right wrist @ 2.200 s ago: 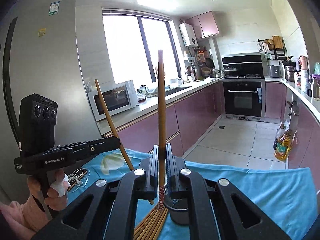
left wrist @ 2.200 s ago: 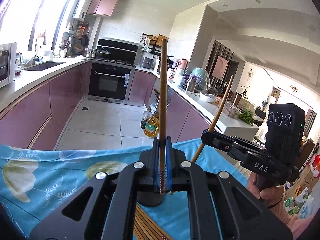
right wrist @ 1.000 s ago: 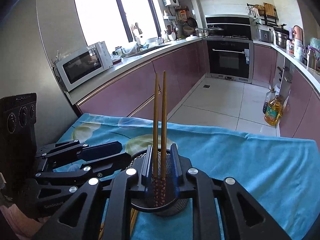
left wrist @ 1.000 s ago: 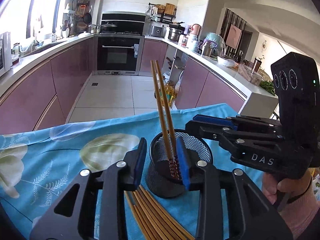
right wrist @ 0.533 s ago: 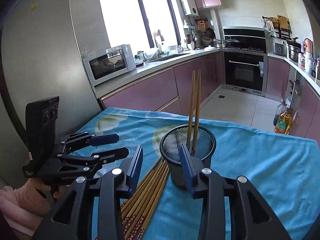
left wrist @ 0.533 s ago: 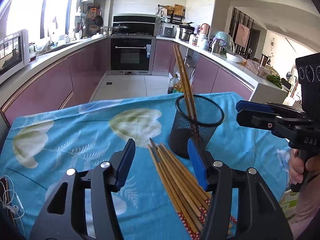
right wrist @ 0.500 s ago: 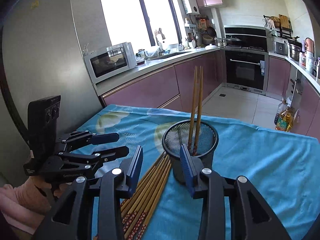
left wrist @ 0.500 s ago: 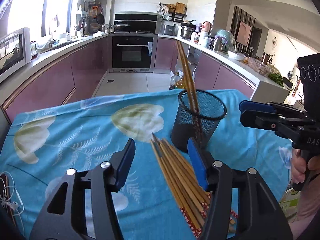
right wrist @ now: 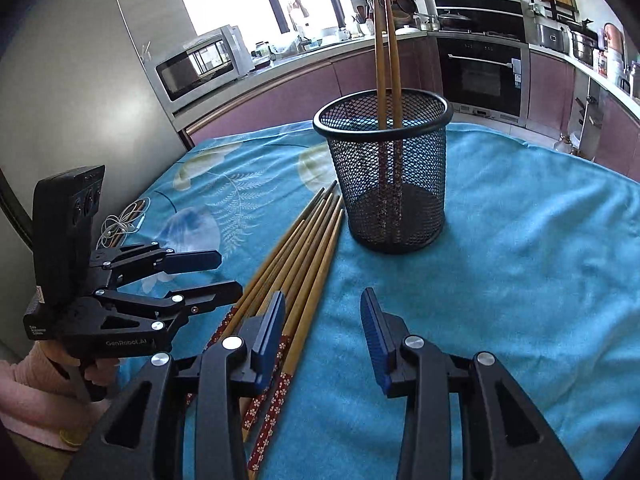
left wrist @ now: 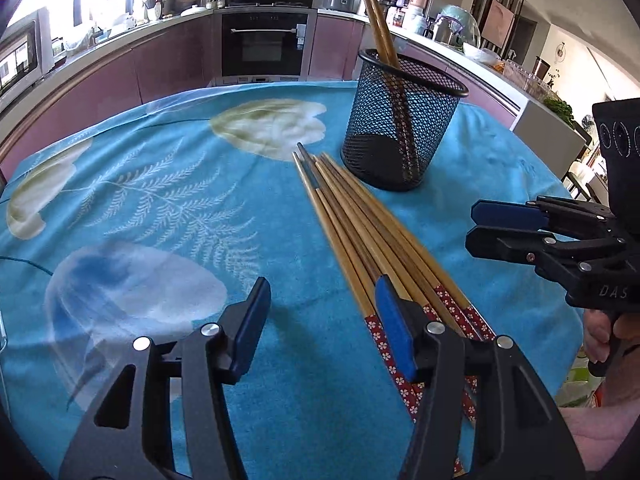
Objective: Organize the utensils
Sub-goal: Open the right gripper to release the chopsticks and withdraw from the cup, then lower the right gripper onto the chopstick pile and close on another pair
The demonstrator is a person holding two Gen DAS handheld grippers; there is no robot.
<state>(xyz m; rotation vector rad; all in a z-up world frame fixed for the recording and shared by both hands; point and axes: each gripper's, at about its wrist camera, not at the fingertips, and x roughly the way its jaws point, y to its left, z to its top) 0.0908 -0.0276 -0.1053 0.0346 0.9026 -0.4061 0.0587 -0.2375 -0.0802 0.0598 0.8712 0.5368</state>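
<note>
Two chopsticks (right wrist: 387, 64) stand in the mesh holder (right wrist: 394, 184). The loose chopstick bundle (left wrist: 372, 236) lies on the tabletop (left wrist: 160, 208) just beside the holder, still to be loaded. I see my left gripper (left wrist: 320, 324) and right gripper (right wrist: 322, 328) near the bundle's patterned ends, fingers spread wide, both empty. I judge the task barely begun.

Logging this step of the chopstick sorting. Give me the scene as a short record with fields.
surface: table under a blue flowered cloth
holder: black mesh cup, upright on the cloth
in holder: two chopsticks, leaning on the rim
left to sort: bundle of chopsticks lying flat beside the cup
left gripper: open, empty, over the bundle's patterned ends
right gripper: open, empty
</note>
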